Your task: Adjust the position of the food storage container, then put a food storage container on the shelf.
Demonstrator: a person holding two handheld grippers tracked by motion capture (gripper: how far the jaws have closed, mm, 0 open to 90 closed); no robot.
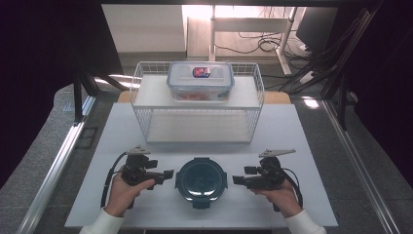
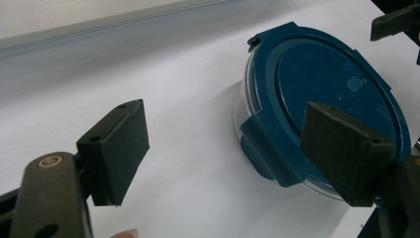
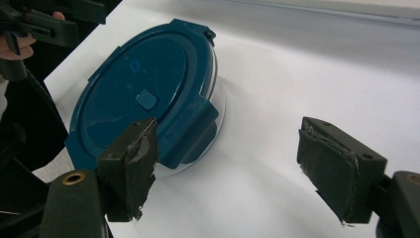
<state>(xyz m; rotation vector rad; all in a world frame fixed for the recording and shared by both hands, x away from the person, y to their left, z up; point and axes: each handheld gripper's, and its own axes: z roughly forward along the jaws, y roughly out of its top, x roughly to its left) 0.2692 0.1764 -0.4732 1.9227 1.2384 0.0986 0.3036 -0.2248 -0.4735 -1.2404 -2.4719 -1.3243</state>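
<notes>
Two open tools [image 1: 169,174] [image 1: 237,180] flanking round container [image 1: 201,181].

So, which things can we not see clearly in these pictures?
- Round container, high view: its dark blue lid covers the contents.
- Same container, left gripper view: the right jaw hides its near edge.
- Rectangular box on the wire rack, high view: label too small to read; the orange contents are blurred behind the wall.
- Left gripper and right gripper: both open, holding nothing.

Probably a lab: metal frame rails [image 1: 58,161], trailing floor cables [image 1: 263,46], white worktable [image 1: 122,117].
</notes>
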